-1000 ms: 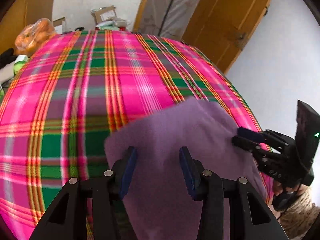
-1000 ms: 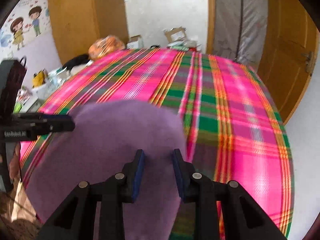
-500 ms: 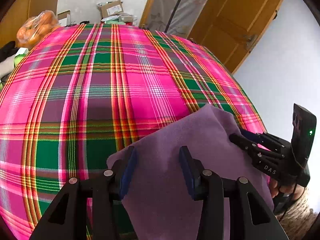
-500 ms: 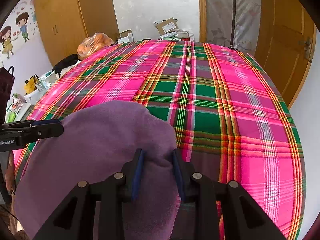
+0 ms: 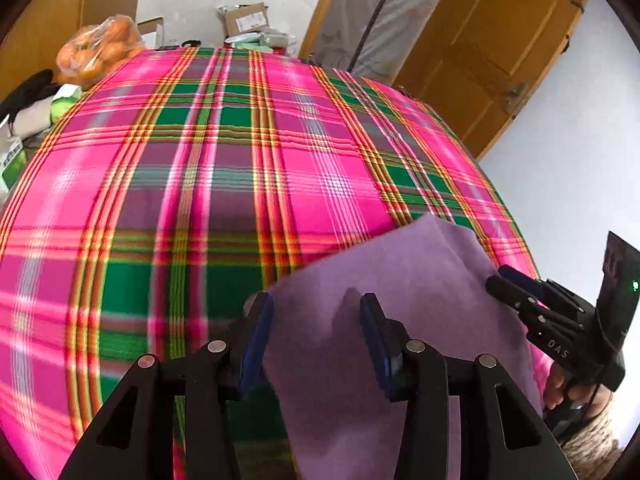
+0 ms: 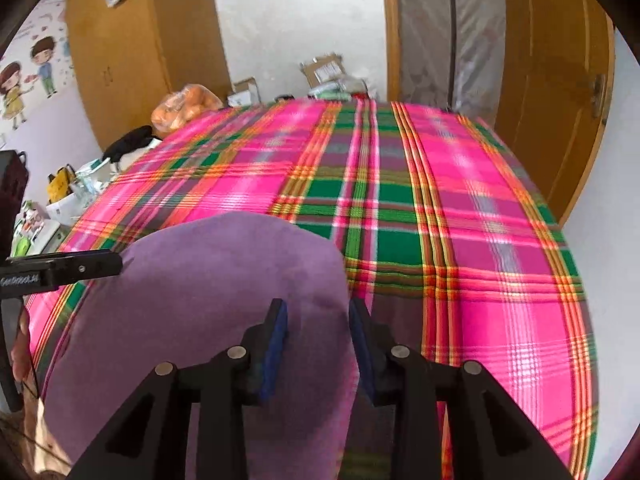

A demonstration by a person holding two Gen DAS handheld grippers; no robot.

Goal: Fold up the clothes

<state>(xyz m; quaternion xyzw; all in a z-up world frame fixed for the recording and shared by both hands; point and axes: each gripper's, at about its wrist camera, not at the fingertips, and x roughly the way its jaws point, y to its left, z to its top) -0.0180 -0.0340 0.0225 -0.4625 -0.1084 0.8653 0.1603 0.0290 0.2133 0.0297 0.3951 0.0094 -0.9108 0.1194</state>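
Over the near edge of the plaid-covered bed [image 5: 248, 184], both tools hover with the purple cloth [image 5: 400, 280] between them. It lies on the bed's near part. The left tool [image 5: 316, 332] stands with jaws wide around the cloth's left edge, gripping nothing. The right tool [image 6: 318, 338] is also parted, narrower, at the right edge. The cloth's long axis runs left to right, so each tool is nearest to its own end.

Item count, both wrist views.
One purple fleece cloth [image 5: 400, 280], one pink-and-green plaid bedcover [image 5: 200, 200], two black two-finger grippers [image 5: 316, 336] [image 6: 318, 340], one orange plastic bag [image 5: 96, 52].
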